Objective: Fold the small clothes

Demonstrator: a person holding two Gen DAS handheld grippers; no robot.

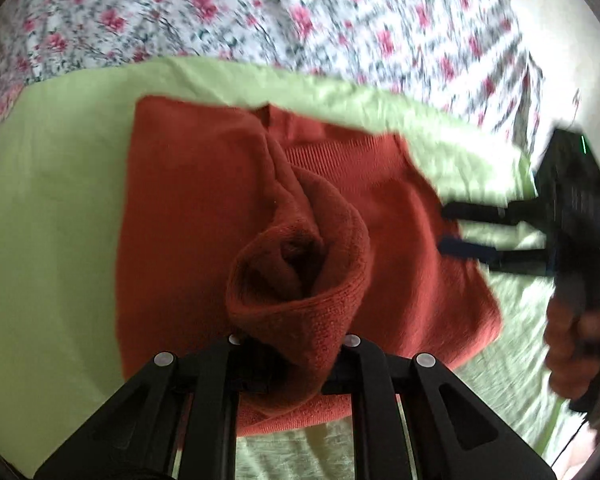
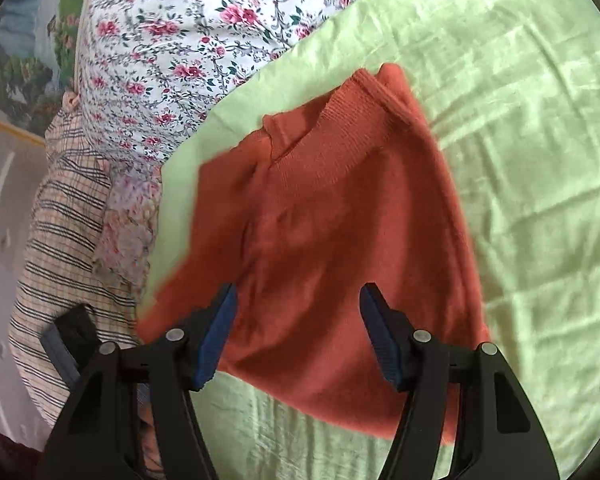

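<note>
So a rust-orange knit sweater (image 2: 340, 240) is laid out on a light green sheet (image 2: 520, 120) over the bed, roughly mid-frame in both views, with the ribbed neck band toward the top of the right wrist view. A flowery bedcover (image 2: 172, 40) is bunched along the upper left, and a striped checked cloth (image 2: 60, 240) is piled at the far left.

Going left to right: the left hand-held gripper (image 1: 292, 356), bottom centre of its own view, is clamped down on a rolled-up bit of the knit, probably a sleeve cuff (image 1: 300, 280), which is lifted off the body of the sweater. The right hand-held gripper (image 2: 298, 332), at the bottom of its view, is spread wide with nothing between the blue pads (image 2: 220, 336); it's hovering over the lower part of the sweater, with no contact that can be made out. It's also seen at the right edge of the left view, blurred.

Handling-wise: the thing looks soft, light and floppy, so it'll sag and drag wherever it's not supported. Not slippery, not fragile, though the knit could stretch if yanked. Best grabbed at the thicker ribbed edges, cuff, hem or shoulder seam, since a pinch there should hold more layers.
</note>
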